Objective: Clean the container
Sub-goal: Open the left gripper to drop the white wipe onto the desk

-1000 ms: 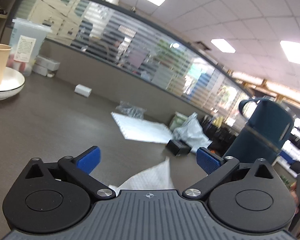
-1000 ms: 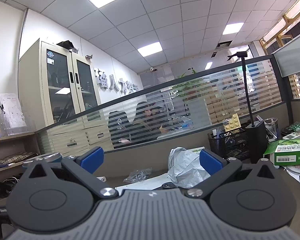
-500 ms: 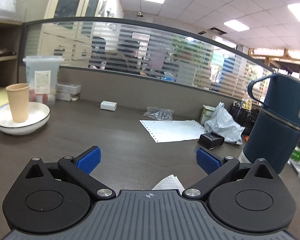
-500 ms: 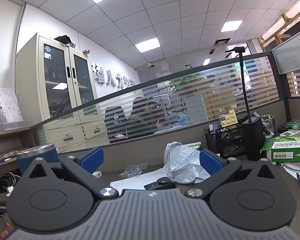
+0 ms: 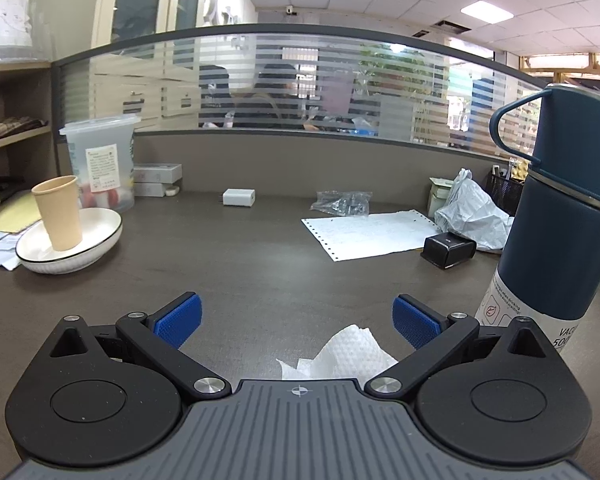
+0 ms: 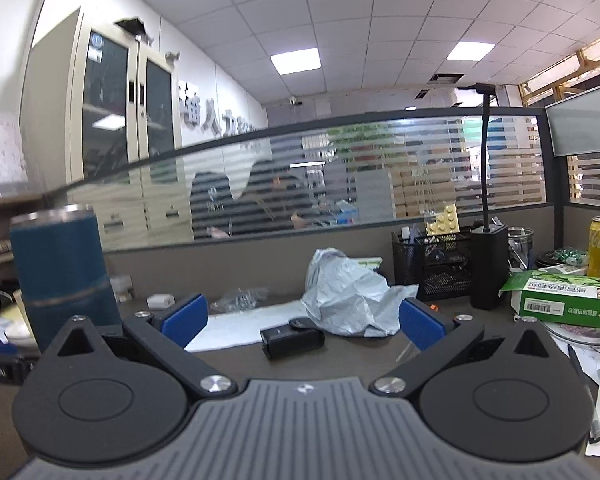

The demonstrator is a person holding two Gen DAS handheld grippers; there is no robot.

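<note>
Big brown desk (image 5: pixel 260 264), tall blue bottle (image 5: pixel 560 216) standing on it at the right, white bowl (image 5: pixel 70 246) far left of the bottle, tan cup (image 5: pixel 58 212) in the bowl, white tissue (image 5: pixel 340 352) near the bottle, left gripper (image 5: pixel 296 320) wide apart and holding nothing, right gripper (image 6: pixel 304 320) wide apart and holding nothing

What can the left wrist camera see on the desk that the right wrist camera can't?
Only the left wrist view shows the paper cup standing in a white bowl and the white paper towel below the open left hand-held gripper. Only the right shows the green box and yellow can. Both show the blue flask, black box and grey bag.
</note>
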